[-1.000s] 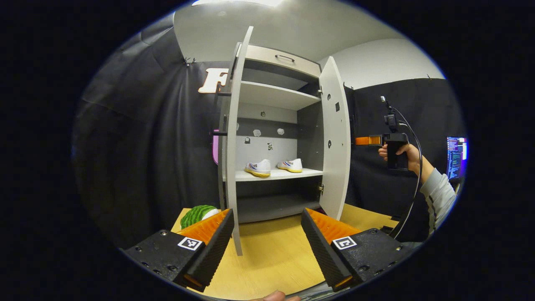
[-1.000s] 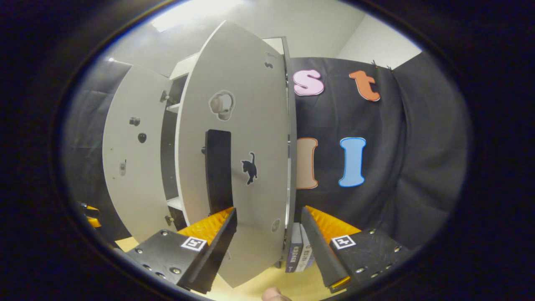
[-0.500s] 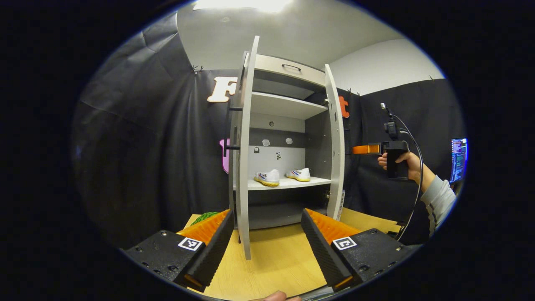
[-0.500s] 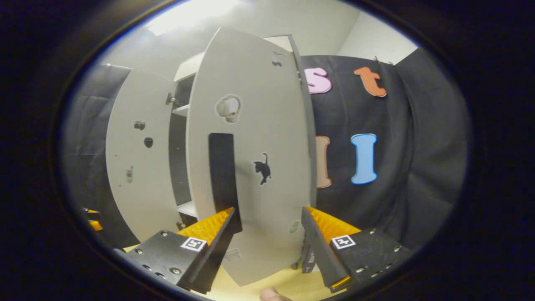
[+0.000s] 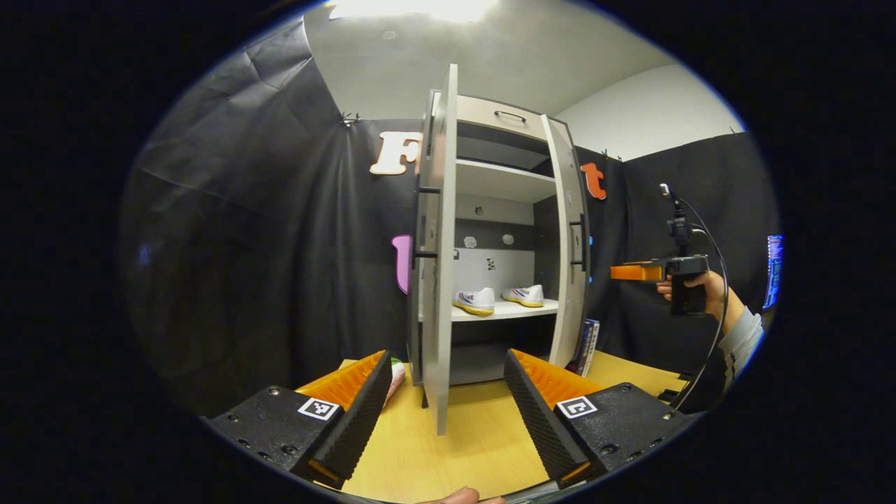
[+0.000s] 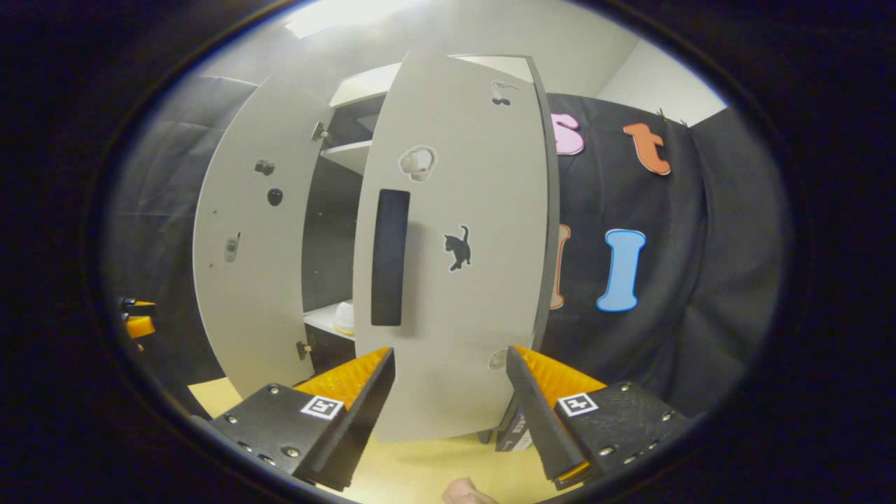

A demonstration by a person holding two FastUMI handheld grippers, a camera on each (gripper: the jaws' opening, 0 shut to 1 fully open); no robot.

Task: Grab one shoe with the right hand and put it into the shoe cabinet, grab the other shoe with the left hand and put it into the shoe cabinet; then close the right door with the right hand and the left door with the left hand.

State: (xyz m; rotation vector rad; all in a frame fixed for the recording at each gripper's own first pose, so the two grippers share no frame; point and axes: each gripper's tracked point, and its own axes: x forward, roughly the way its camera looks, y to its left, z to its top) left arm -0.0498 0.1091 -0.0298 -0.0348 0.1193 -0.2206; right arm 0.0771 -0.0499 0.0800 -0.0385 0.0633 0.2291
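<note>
The white shoe cabinet [image 5: 500, 115] stands on a wooden table [image 5: 483, 434]. Two white shoes [image 5: 474, 301] [image 5: 526, 295] sit side by side on its lower shelf. In the left gripper view the left door [image 5: 437, 280] shows edge-on, wide open, and the right door [image 5: 570, 245] is swung partway in. My left gripper [image 5: 444, 413] is open, well short of the left door. In the right gripper view my right gripper [image 6: 448, 413] is open, facing the right door's outer face [image 6: 483, 280] with its black handle [image 6: 389, 259]. One shoe [image 6: 344, 318] peeks through the gap.
Books [image 5: 586, 346] stand upright beside the cabinet's right side. A green and pink object [image 5: 397, 374] lies at the left door's foot. A hand [image 5: 700, 290] with a trailing cable holds the right gripper [image 5: 619, 271]. A screen [image 5: 773, 269] glows at the far right.
The right door has swung further toward shut. The left gripper view has shifted so the left door now shows edge-on nearer the middle. Both grippers stay open.
</note>
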